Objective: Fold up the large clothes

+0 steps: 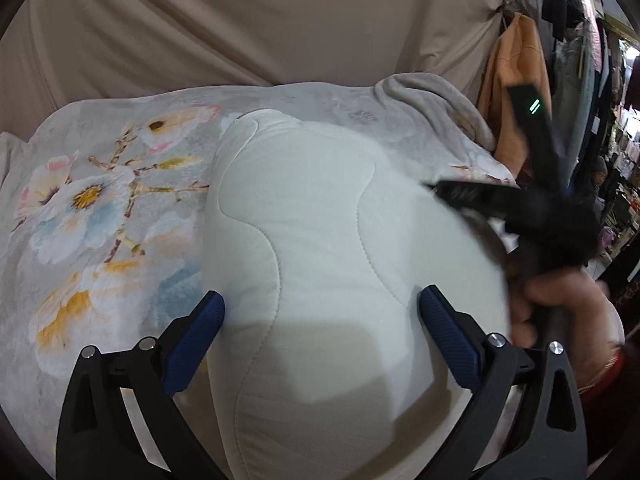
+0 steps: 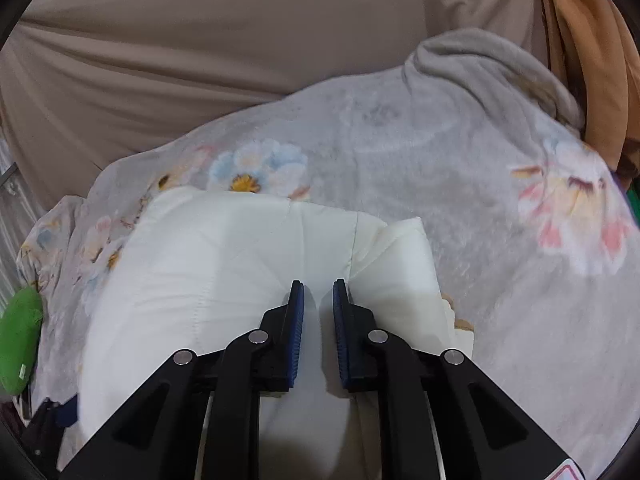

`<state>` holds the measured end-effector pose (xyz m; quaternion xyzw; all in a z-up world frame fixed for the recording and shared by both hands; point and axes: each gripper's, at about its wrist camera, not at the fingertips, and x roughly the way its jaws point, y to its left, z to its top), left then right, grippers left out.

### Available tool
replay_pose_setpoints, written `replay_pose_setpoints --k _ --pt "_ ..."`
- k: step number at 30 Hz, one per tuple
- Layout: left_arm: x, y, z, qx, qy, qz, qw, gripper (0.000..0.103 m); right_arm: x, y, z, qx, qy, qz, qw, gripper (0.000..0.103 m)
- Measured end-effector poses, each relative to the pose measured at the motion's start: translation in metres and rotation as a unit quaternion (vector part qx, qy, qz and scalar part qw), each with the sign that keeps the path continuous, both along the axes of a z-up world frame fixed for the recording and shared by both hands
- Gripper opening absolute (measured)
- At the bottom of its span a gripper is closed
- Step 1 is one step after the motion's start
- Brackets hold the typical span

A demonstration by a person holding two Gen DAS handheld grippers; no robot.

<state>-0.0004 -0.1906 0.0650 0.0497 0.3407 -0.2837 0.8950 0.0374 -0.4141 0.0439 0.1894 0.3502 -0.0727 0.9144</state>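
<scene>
One white quilted padded garment, folded into a thick bundle with wavy stitch lines, lies on one grey plush blanket printed with pale flowers. One beige draped cloth backdrop hangs behind the blanket, and one orange garment hangs at about 2 o'clock in the left wrist view. One green soft object sits at the blanket's edge at 9 o'clock in the right wrist view. There are two hand-held grippers, each with two blue-padded fingers.

The left gripper is spread wide, its fingers standing apart at 7 and 5 o'clock of its view, with the white bundle filling the space between and ahead of them toward 12 o'clock. Whether the pads touch the fabric cannot be told. The right gripper shows blurred in this view at 3 o'clock, past the bundle's right edge, with a hand around its handle.

In the right wrist view, the right gripper has its fingers drawn near each other with a narrow gap left between the pads, nothing visibly pinched. The white garment lies directly under and ahead of the fingertips, spreading toward 9 o'clock, with a folded edge rising just at 1 o'clock of the tips. The flowered blanket extends from 12 to 4 o'clock beyond it.
</scene>
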Motion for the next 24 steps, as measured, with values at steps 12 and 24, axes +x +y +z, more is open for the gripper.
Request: replay_pose_setpoints --k 12,24 --pt "0.001 -0.006 -0.009 0.027 -0.008 0.015 0.9995 0.098 -0.051 -0.006 -0.002 0.036 -0.038 -0.029 0.998 0.012" --pt "0.002 -0.004 -0.01 0.033 -0.008 0.021 0.9992 0.098 -0.153 0.043 0.021 -0.015 -0.038 -0.014 0.999 0.02"
